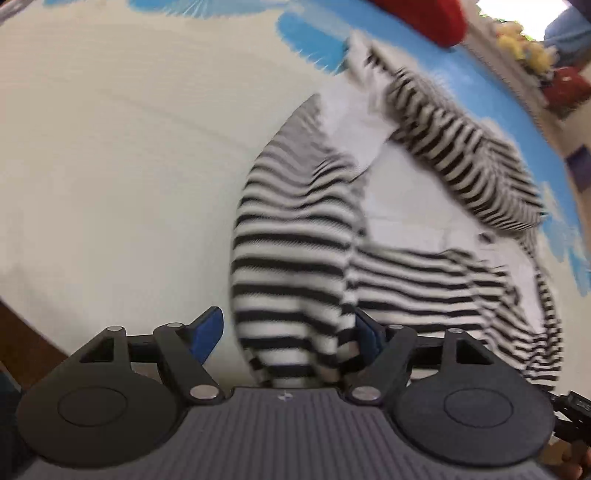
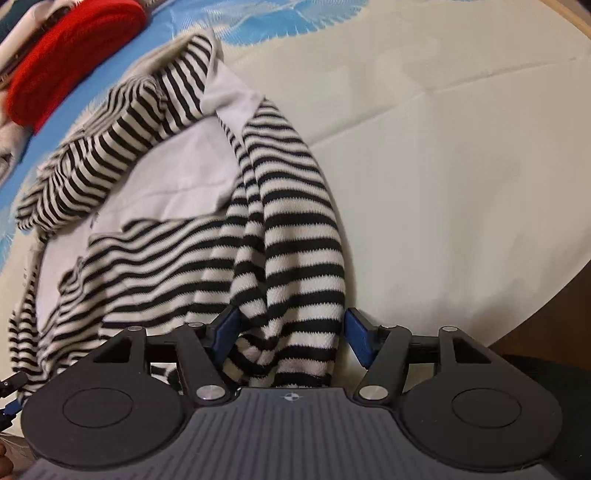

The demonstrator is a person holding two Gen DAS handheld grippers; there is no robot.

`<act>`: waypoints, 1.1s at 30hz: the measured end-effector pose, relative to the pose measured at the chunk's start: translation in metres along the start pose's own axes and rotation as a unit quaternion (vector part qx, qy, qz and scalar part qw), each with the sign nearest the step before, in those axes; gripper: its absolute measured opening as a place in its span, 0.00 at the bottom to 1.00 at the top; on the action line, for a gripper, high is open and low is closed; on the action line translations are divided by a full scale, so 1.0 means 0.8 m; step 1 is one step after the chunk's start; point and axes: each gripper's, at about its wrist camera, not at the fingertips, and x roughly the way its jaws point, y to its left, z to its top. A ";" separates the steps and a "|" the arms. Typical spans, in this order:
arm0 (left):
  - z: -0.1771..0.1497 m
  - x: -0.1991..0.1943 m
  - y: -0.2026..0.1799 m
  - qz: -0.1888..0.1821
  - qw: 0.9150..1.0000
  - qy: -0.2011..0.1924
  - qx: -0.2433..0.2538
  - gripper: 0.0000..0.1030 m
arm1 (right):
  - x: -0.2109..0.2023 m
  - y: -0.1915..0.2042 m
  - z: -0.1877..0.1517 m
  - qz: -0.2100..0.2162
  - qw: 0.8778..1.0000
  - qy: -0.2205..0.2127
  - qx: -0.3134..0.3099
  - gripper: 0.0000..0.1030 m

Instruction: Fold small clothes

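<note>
Over the cream bed sheet (image 1: 110, 166), both grippers' fingers stand open around bunched folds of the striped top (image 2: 295, 240), apparently letting go: left gripper (image 1: 291, 332), right gripper (image 2: 291, 332). Next, I judge, each should withdraw clear and regrip an edge to fold.

We look steeply down along each gripper's fingers, close above the bed sheet (image 1: 110, 166), with the gripper body filling the 6 o'clock edge of both views. In the left wrist view the striped top (image 1: 295, 258) runs from 6 toward 2 o'clock, with the red cloth (image 1: 424, 18) at 1 o'clock; in the right wrist view the top (image 2: 295, 240) runs toward 10 o'clock, where the red cloth (image 2: 66, 48) lies. Both views share the top, the sheet and the red cloth.
</note>
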 end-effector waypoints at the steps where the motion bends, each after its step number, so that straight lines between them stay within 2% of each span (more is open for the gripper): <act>1: -0.002 0.001 0.000 0.003 1.000 -0.002 0.002 0.73 | 0.001 0.001 -0.001 -0.003 1.000 0.000 -0.004 0.62; 2: -0.003 0.000 -0.003 0.006 1.000 -0.007 0.013 0.70 | 0.001 0.001 -0.001 -0.005 1.000 -0.001 -0.007 0.62; 3: -0.005 0.000 -0.006 0.005 1.000 -0.008 0.023 0.57 | 0.001 0.001 -0.001 -0.005 1.000 -0.002 -0.009 0.62; 5: -0.009 -0.001 -0.010 -0.004 0.999 -0.005 0.040 0.21 | 0.000 0.001 -0.002 -0.009 1.000 -0.005 -0.015 0.57; 6: -0.011 -0.003 -0.011 -0.010 0.999 -0.007 0.046 0.14 | -0.001 0.001 -0.002 -0.008 1.000 -0.006 -0.017 0.50; 8: -0.015 -0.011 -0.015 -0.015 0.998 -0.017 0.054 0.08 | -0.003 -0.001 -0.003 0.009 1.000 -0.005 -0.017 0.18; 9: -0.017 -0.016 -0.017 -0.017 0.998 -0.025 0.058 0.08 | -0.005 -0.002 -0.003 0.019 1.000 -0.007 -0.014 0.12; 11: -0.018 -0.030 -0.017 -0.028 0.997 -0.041 0.057 0.07 | -0.017 -0.006 -0.003 0.030 0.999 -0.024 -0.010 0.09; 15: -0.020 -0.065 -0.014 -0.062 0.994 -0.073 0.049 0.07 | -0.054 -0.020 -0.003 0.053 0.996 -0.067 0.012 0.08; 18: -0.026 -0.080 -0.008 -0.075 0.994 -0.067 0.044 0.07 | -0.080 -0.034 -0.006 0.057 0.995 -0.079 0.024 0.07; 22: -0.035 -0.059 0.004 -0.050 0.998 -0.011 0.023 0.08 | -0.077 -0.040 -0.017 0.045 0.998 -0.048 0.017 0.07; 25: -0.026 -0.038 0.003 -0.038 0.999 0.015 0.021 0.15 | -0.051 -0.032 -0.017 0.023 1.000 -0.013 0.003 0.09; 26: -0.023 -0.032 0.003 -0.030 0.999 0.018 0.019 0.21 | -0.045 -0.032 -0.015 0.021 1.000 -0.007 0.006 0.13; 28: -0.019 -0.022 0.004 -0.014 1.000 0.020 0.012 0.27 | -0.035 -0.032 -0.010 0.017 1.000 0.002 0.019 0.18; 31: -0.023 -0.017 0.004 -0.010 1.000 0.021 0.010 0.27 | -0.024 -0.030 -0.008 0.013 0.999 0.013 0.035 0.31; 33: -0.023 -0.015 0.002 -0.008 1.000 0.019 0.014 0.27 | -0.019 -0.022 -0.009 0.010 0.999 0.014 0.035 0.31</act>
